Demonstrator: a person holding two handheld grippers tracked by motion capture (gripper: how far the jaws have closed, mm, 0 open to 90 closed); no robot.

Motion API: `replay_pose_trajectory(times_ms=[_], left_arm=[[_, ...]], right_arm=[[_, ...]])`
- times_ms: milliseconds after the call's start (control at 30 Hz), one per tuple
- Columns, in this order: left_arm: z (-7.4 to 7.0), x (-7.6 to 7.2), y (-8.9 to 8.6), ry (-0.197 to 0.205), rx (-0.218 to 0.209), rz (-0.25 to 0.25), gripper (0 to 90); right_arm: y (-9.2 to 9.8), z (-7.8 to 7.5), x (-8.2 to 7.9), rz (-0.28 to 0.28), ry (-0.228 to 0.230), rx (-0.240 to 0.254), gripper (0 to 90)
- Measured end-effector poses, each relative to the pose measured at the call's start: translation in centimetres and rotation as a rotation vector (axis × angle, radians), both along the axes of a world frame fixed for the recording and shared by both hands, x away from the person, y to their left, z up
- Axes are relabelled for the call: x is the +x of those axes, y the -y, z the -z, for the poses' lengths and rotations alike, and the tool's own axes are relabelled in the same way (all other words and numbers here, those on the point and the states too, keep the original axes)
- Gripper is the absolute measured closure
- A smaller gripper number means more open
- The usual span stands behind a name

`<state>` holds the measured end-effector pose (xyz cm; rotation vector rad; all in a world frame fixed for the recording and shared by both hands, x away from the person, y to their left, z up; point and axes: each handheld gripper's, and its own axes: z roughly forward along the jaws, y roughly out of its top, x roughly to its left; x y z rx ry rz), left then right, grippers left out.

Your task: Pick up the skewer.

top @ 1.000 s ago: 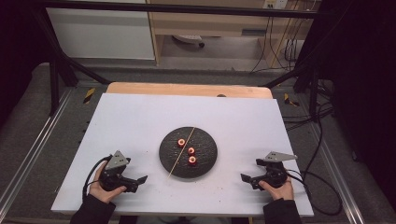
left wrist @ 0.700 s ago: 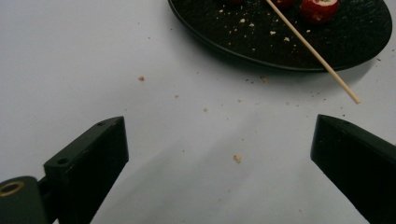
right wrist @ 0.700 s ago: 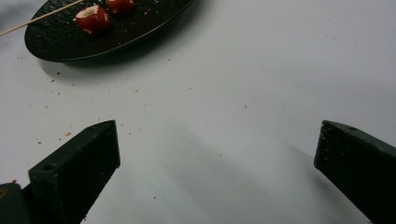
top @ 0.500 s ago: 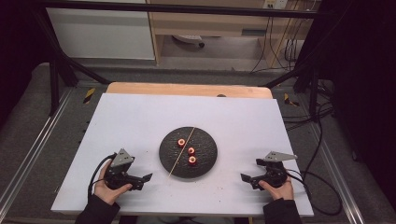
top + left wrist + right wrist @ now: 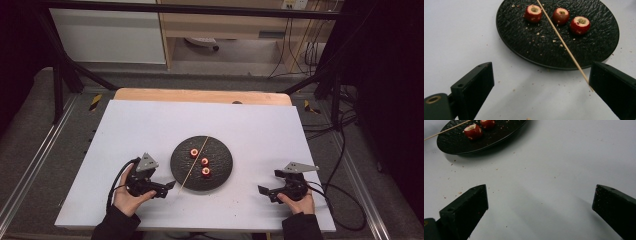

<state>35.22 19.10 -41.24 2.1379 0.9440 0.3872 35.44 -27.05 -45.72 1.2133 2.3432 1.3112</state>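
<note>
Beside the plate [image 5: 220, 175] rim, the left gripper [image 5: 167, 187] jaws gape wide around the skewer [image 5: 564, 45] tip.

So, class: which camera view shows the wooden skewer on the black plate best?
The left gripper view: the skewer runs large across the plate, its near end by one jaw. The high view shows it whole but thin. The right gripper view catches one end.

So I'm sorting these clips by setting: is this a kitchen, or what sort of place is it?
Probably a lab recording bench, not a kitchen: a white tabletop inside a black metal frame, loose cables on the floor behind it, and a person holding cabled tongs by a black plate with fruit pieces and a skewer.
</note>
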Motion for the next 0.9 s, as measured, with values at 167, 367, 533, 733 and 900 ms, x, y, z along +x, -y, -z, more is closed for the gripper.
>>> replay_pose_trajectory(times_ms=[167,367,533,733,900], left_arm=[[-0.4,0.4,1.1,-0.004,0.011,0.005,7.4],[-0.8,1.0,2.7,-0.013,0.022,0.010,10.4],[-0.7,1.6,3.8,-0.035,0.037,0.009,15.2],[-0.3,2.1,5.0,-0.056,0.059,0.007,23.4],[-0.1,2.6,5.7,-0.081,0.068,0.005,29.5]], right_arm=[[0.0,0.0,0.0,0.001,-0.002,0.002,0.9],[0.0,0.0,0.0,0.001,-0.003,0.002,0.9],[-0.1,0.1,0.0,-0.003,-0.008,0.003,0.9],[-0.1,0.0,0.0,-0.003,-0.010,0.004,0.9],[-0.1,0.1,0.0,-0.005,-0.008,0.002,0.9]])
